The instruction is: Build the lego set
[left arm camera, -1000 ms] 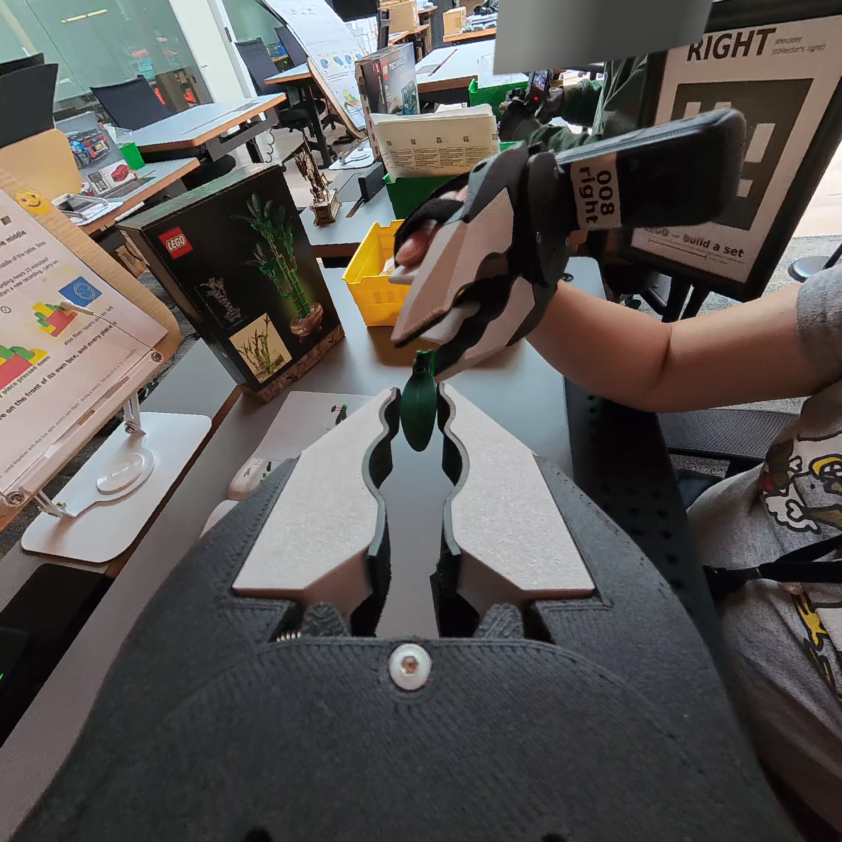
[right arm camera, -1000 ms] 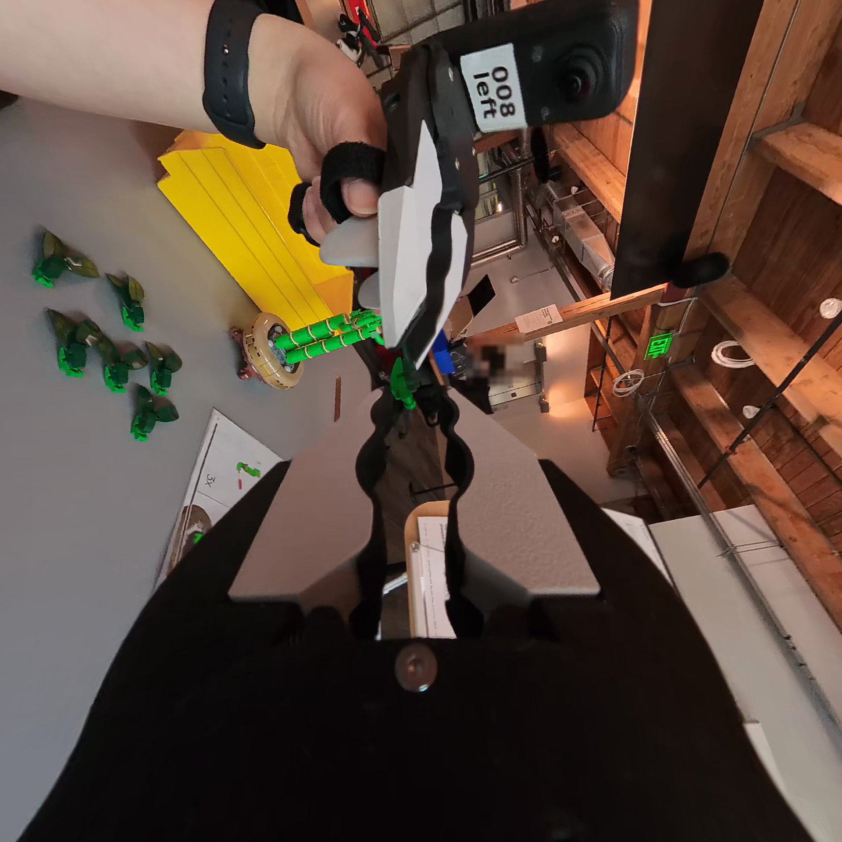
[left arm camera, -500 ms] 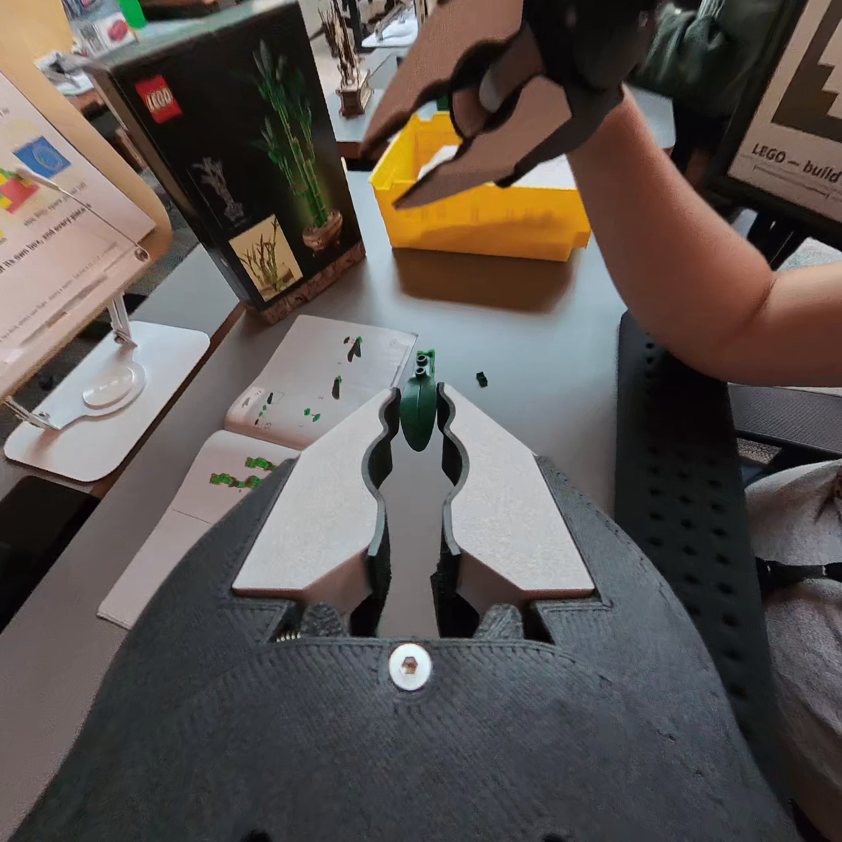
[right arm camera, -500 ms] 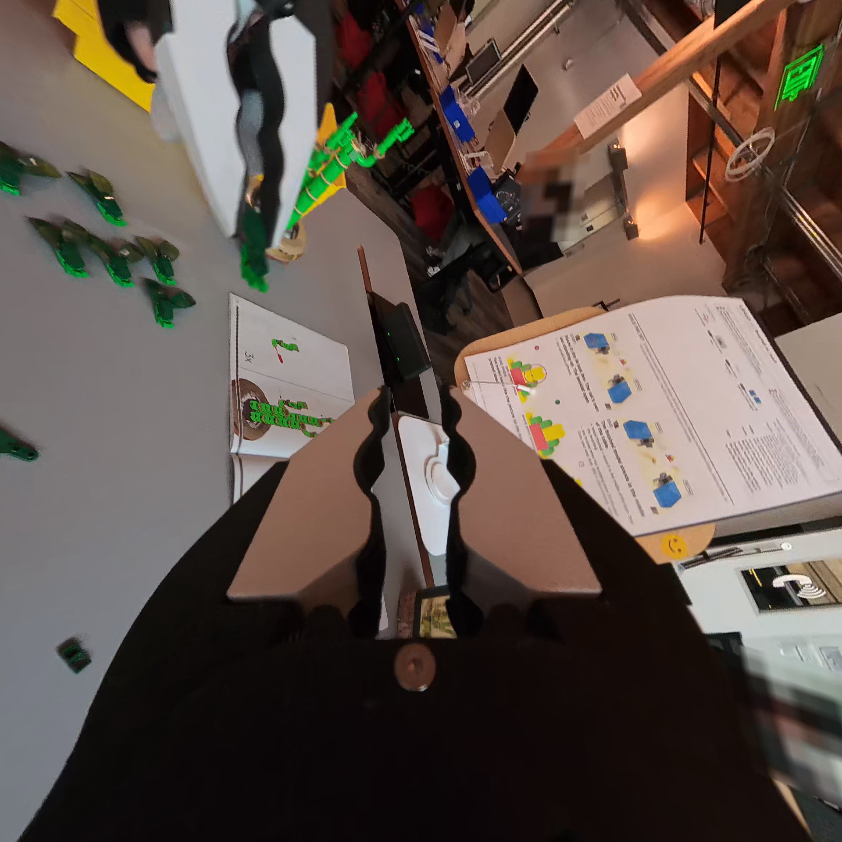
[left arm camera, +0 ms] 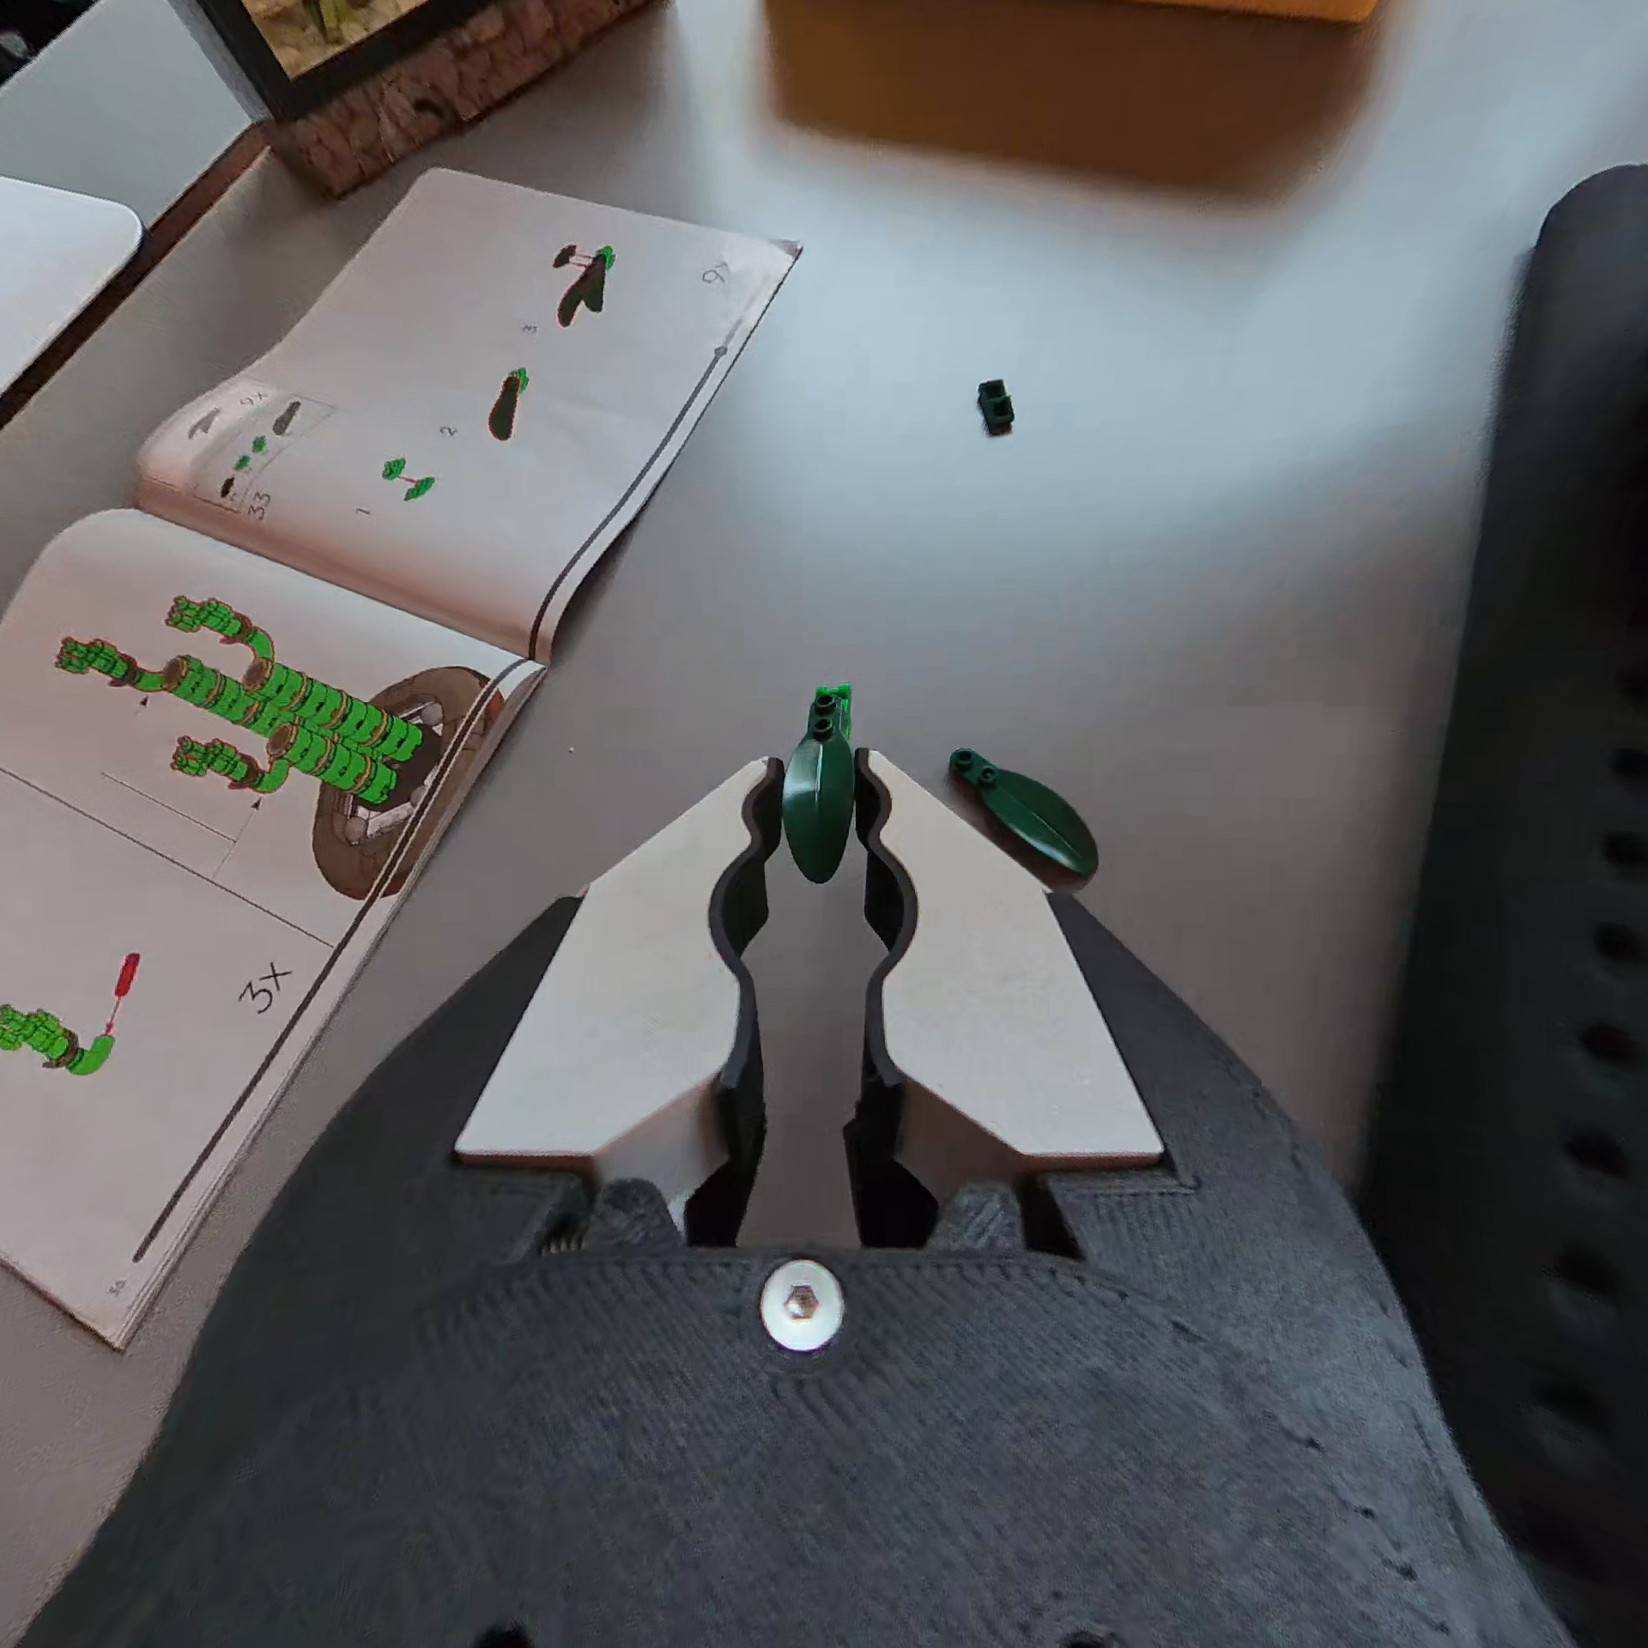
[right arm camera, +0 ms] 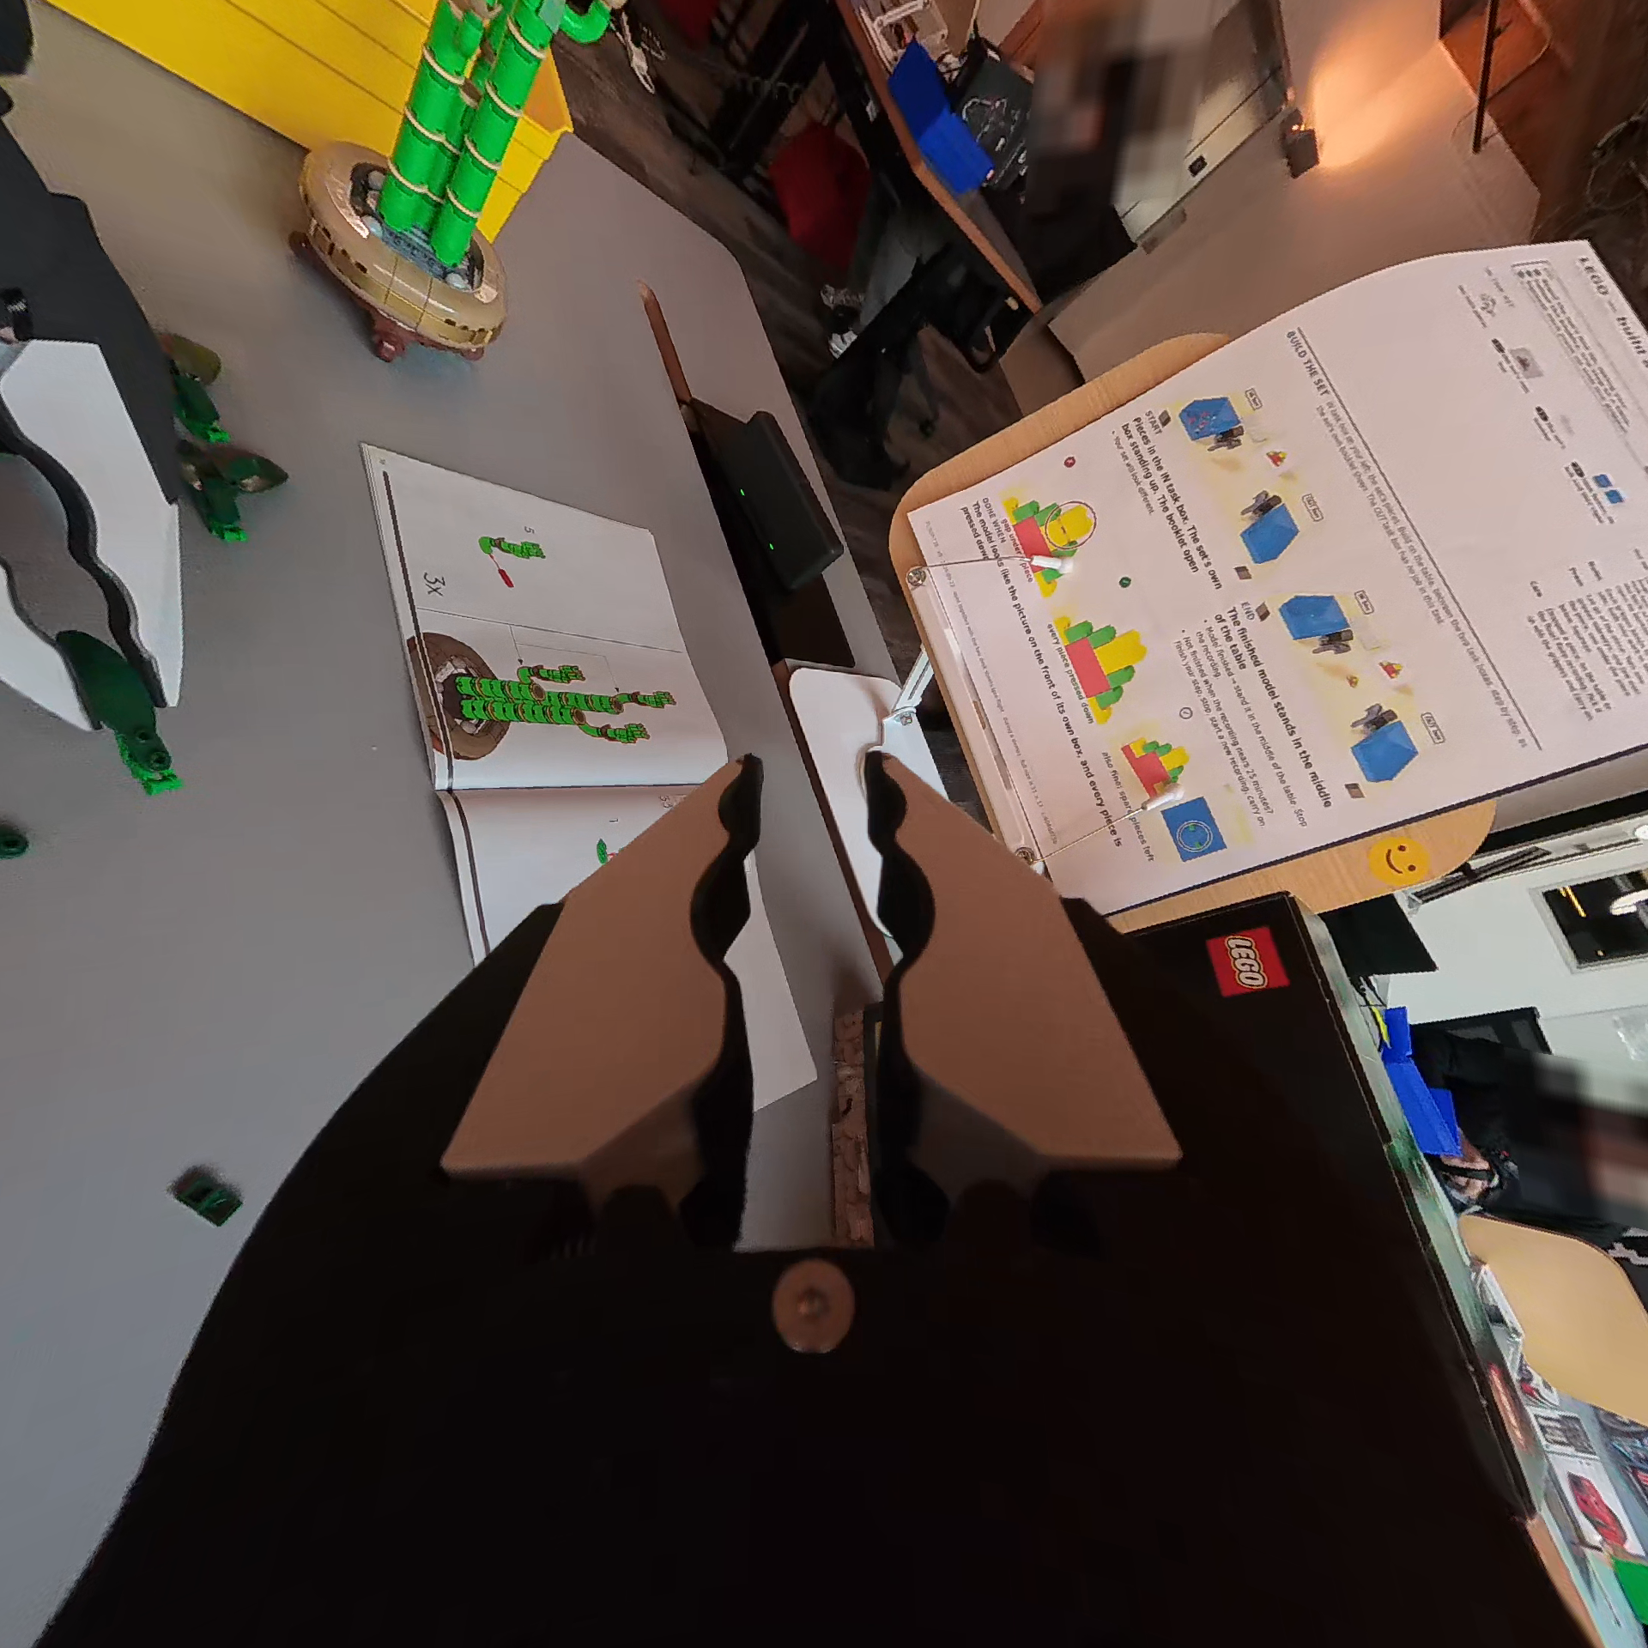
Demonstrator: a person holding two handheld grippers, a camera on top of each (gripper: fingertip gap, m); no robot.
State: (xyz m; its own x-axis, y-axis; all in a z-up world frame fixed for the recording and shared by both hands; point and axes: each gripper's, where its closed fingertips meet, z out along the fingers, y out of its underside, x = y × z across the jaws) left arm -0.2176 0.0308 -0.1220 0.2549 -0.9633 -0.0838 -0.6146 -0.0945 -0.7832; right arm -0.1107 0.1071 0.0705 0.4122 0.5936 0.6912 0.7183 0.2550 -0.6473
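Note:
My left gripper [left arm camera: 811, 769] is shut on a dark green leaf piece [left arm camera: 819, 807] with a small bright green piece at its tip, and holds it low over the grey table. A second dark green leaf [left arm camera: 1025, 816] lies just to its right. A small dark green piece [left arm camera: 994, 406] lies farther off. My right gripper [right arm camera: 811, 774] is open and empty above the open instruction booklet [right arm camera: 553, 642]. The left gripper [right arm camera: 89, 535] and its leaf [right arm camera: 111, 687] show at the left of the right wrist view. The bright green bamboo model [right arm camera: 446, 134] stands in its tan pot [right arm camera: 401, 259].
Finished leaf clusters [right arm camera: 214, 464] lie by the pot. A yellow bin [right arm camera: 267, 62] stands behind the model. The set's black box [right arm camera: 1293, 1070], an instruction sheet on a stand [right arm camera: 1293, 580] and a black device [right arm camera: 767, 508] line the table's edge. A black mat [left arm camera: 1561, 803] lies beside the leaves.
The grippers met in the air a second ago, the right one shut on a small green piece at the leaf's tip. The right let go and swung away. The left came down with the leaf.

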